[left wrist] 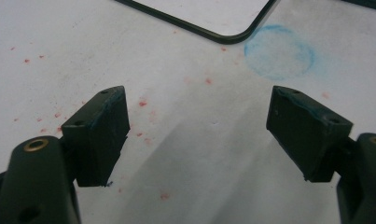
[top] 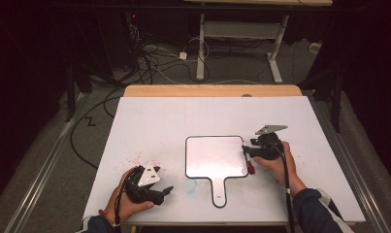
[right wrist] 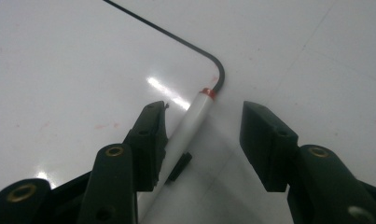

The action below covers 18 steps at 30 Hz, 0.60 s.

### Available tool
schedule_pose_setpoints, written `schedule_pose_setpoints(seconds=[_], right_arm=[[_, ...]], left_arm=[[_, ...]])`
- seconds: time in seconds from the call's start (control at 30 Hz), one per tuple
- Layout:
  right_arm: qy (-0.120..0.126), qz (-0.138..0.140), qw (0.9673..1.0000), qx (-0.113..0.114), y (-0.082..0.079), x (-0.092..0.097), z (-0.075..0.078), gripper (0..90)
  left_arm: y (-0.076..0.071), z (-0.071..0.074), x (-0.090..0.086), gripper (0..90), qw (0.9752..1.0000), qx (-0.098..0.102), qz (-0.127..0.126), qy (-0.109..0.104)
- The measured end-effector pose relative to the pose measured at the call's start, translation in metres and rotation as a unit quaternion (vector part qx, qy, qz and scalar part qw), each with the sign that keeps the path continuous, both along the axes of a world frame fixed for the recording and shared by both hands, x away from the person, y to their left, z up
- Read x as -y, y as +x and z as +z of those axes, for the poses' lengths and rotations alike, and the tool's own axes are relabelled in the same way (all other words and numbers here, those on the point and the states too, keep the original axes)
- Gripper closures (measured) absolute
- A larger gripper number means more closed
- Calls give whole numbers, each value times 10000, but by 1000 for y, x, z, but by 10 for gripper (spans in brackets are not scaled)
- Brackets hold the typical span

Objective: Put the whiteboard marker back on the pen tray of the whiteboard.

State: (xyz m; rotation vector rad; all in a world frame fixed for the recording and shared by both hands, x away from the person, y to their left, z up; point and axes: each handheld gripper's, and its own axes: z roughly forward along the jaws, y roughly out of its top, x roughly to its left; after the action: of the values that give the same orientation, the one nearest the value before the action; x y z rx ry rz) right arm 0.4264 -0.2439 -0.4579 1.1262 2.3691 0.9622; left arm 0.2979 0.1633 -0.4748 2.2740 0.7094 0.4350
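Note:
A small white handheld board (top: 215,155) with a black rim and a short handle lies flat on the white table sheet. A white marker (right wrist: 192,119) with a red band rests at the board's right corner. It lies between the jaws of my right gripper (right wrist: 203,114), close against one pad, while the other pad stands clear of it. In the high view the marker's red end (top: 250,166) shows just below my right gripper (top: 246,153). My left gripper (left wrist: 199,135) is open over bare sheet, nothing between its pads, at the front left (top: 165,191).
A blue smear (left wrist: 279,51) marks the sheet just off the board's corner (left wrist: 223,32). Red specks (top: 144,158) dot the sheet beside the left hand. The sheet (top: 183,116) covers a wooden table. A table frame and cables are on the floor beyond.

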Motion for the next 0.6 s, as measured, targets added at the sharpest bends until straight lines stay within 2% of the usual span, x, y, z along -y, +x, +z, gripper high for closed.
schedule_pose_setpoints(seconds=[0.03,0.13,0.27,0.5,0.6], right_arm=[[83,34,10000,23,-1,0,2,510],[115,26,9995,299,-6,1,9,488],[269,46,9981,549,-10,3,16,453],[479,177,9920,1155,-26,8,32,410],[475,220,9901,1303,-34,10,37,389]], left_arm=[[0,0,0,201,10000,13,3,6],[0,1,0,192,10000,12,41,-11],[0,1,-1,192,10000,29,63,-25],[0,2,-2,192,9999,39,93,-57],[1,2,-3,192,9999,49,121,-66]])
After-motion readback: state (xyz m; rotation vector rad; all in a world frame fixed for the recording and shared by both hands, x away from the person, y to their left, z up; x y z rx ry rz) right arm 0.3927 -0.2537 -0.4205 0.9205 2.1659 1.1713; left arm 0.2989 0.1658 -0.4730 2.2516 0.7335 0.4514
